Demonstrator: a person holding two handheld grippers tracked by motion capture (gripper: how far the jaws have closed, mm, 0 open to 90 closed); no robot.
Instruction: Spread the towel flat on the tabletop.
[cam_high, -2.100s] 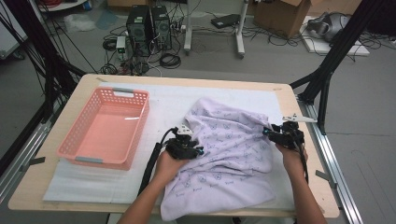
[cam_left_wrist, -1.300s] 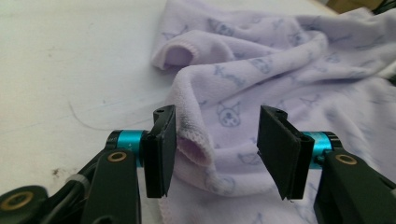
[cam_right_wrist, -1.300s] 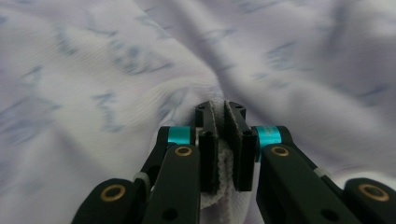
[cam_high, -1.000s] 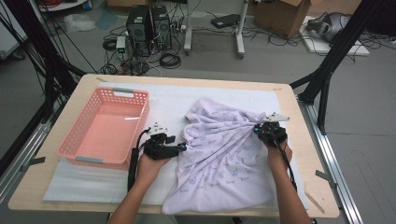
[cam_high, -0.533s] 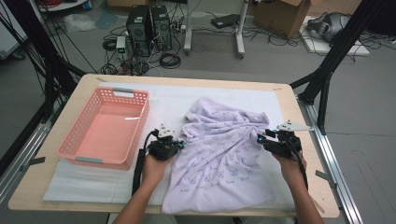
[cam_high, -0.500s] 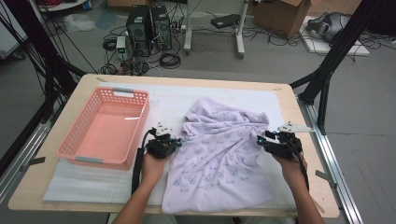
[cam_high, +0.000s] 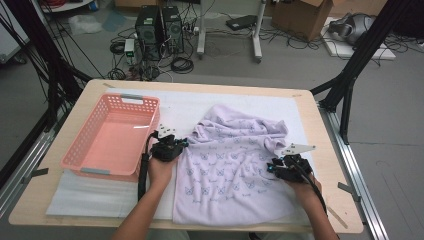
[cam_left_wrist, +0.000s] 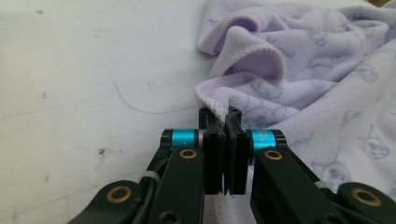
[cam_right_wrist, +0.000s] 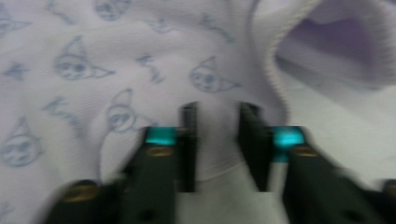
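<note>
Gripping the lilac cloth (cam_high: 235, 170), both grippers' fingers clench beside the vacant pink basket (cam_high: 87, 159).

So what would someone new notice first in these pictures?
The lilac printed cloth spread over the table's right half, with a gripper at each side edge: the left gripper is shut on its hem, while the right gripper has cloth between its fingers. Next, the pink basket at the left.

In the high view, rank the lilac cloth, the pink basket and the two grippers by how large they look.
1. Lilac cloth, the widest spread on the table.
2. Pink basket, clearly smaller than the cloth.
3. Left gripper and right gripper: far smaller, and too alike to rank against each other.
</note>
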